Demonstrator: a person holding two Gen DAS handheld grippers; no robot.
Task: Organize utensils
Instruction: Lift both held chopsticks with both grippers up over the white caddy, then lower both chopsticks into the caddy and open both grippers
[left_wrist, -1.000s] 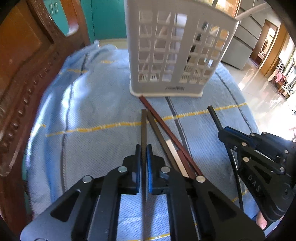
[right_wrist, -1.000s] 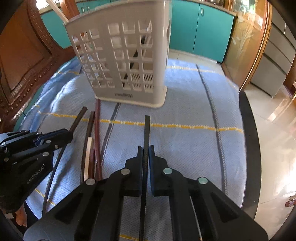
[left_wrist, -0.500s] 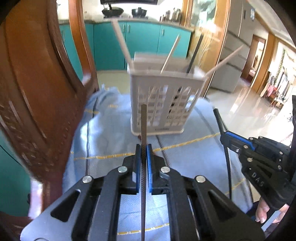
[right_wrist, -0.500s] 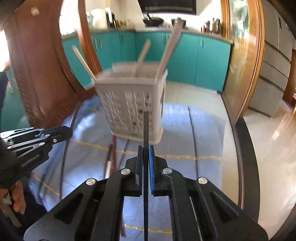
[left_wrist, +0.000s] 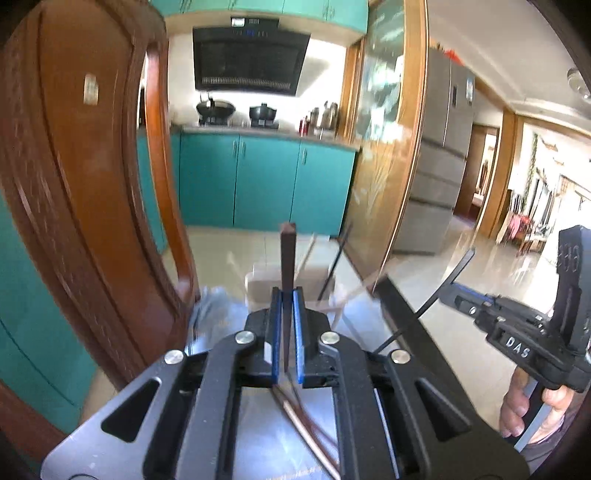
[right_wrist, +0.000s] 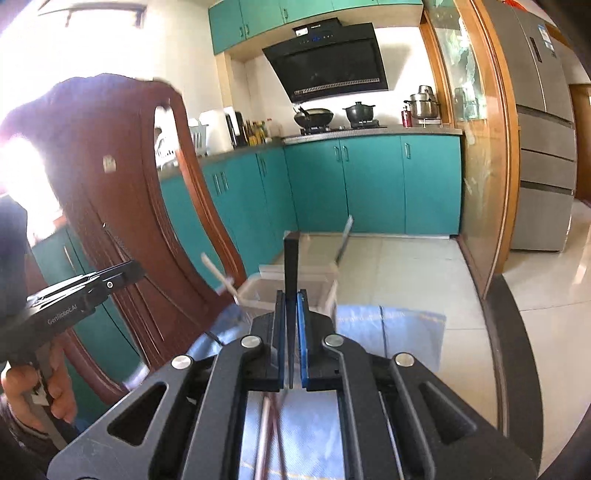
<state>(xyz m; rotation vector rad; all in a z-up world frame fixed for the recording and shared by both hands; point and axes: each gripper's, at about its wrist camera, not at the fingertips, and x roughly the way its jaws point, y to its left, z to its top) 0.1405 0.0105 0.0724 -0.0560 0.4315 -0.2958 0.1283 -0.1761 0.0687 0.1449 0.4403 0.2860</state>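
Note:
My left gripper is shut on a dark brown chopstick and holds it high, pointing forward over the white utensil basket. My right gripper is shut on a black chopstick, raised above the same basket. Several chopsticks stand in the basket. More chopsticks lie on the blue cloth below the grippers. The right gripper also shows in the left wrist view, with its black chopstick. The left gripper shows in the right wrist view.
A carved wooden chair back stands close on the left of the table. The table's dark edge runs along the right. Teal kitchen cabinets and a tiled floor lie beyond.
Both grippers have lifted their chopsticks off the cloth and risen well above the table. The basket now sits low in both views and the view tilts up toward the kitchen.

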